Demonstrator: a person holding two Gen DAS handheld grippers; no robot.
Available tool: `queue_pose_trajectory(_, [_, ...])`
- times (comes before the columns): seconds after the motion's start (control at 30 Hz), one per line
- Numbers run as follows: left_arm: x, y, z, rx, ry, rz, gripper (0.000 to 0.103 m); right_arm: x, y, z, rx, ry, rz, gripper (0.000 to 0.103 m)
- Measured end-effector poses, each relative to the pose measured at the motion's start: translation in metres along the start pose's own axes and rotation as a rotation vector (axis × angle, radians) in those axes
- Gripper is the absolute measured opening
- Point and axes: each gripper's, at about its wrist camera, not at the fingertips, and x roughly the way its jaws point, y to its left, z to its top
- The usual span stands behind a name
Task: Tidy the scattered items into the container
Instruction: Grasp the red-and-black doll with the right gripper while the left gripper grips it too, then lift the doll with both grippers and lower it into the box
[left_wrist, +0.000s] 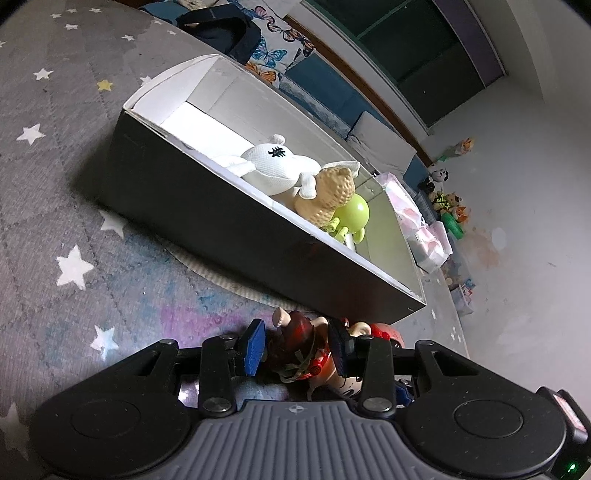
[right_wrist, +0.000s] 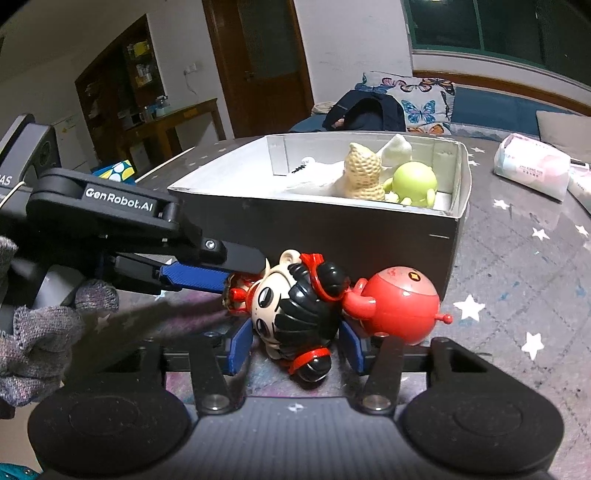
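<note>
A black box with a white inside (left_wrist: 221, 221) (right_wrist: 332, 229) lies on a star-patterned rug. It holds a white plush (left_wrist: 273, 166), a tan peanut-shaped toy (left_wrist: 328, 195) (right_wrist: 364, 175) and a green round toy (left_wrist: 352, 216) (right_wrist: 413, 181). A doll with black hair and red trim (right_wrist: 291, 310) (left_wrist: 299, 347) lies on the rug in front of the box, next to a red round toy (right_wrist: 399, 306). My left gripper (left_wrist: 297, 347) (right_wrist: 236, 277) has its blue pads on the doll's body. My right gripper (right_wrist: 295, 347) straddles the doll's head with gaps on both sides.
Pink-and-white tissue packs (right_wrist: 532, 170) (left_wrist: 424, 236) lie past the box. A dark backpack (right_wrist: 365, 110) and a butterfly cushion (right_wrist: 421, 99) sit behind it. Small toys (left_wrist: 447, 199) stand by the wall. A wooden door (right_wrist: 258, 66) is at the back.
</note>
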Motion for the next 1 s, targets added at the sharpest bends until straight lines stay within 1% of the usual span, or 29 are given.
queue_pose_trajectory(0.23, [0.002,-0.001,0.001,0.013,0.005,-0.001,0.040,0.000,0.001,0.000,-0.006,0.000,-0.003,0.051])
queue_pose_trajectory(0.27, [0.002,-0.001,0.001,0.013,0.008,-0.006,0.038,-0.001,0.001,-0.001,-0.008,0.000,-0.003,0.051])
queue_pose_trajectory(0.53, [-0.007,-0.004,-0.003,0.032,-0.003,-0.010,0.036,-0.007,0.007,-0.001,-0.015,-0.004,0.004,0.051])
queue_pose_trajectory(0.77, [-0.032,-0.019,0.002,0.059,-0.060,-0.034,0.035,-0.023,0.012,0.009,-0.033,-0.055,0.019,0.051])
queue_pose_trajectory(1.0, [-0.052,-0.041,0.025,0.098,-0.147,-0.062,0.035,-0.035,0.016,0.039,-0.042,-0.125,0.036,0.051])
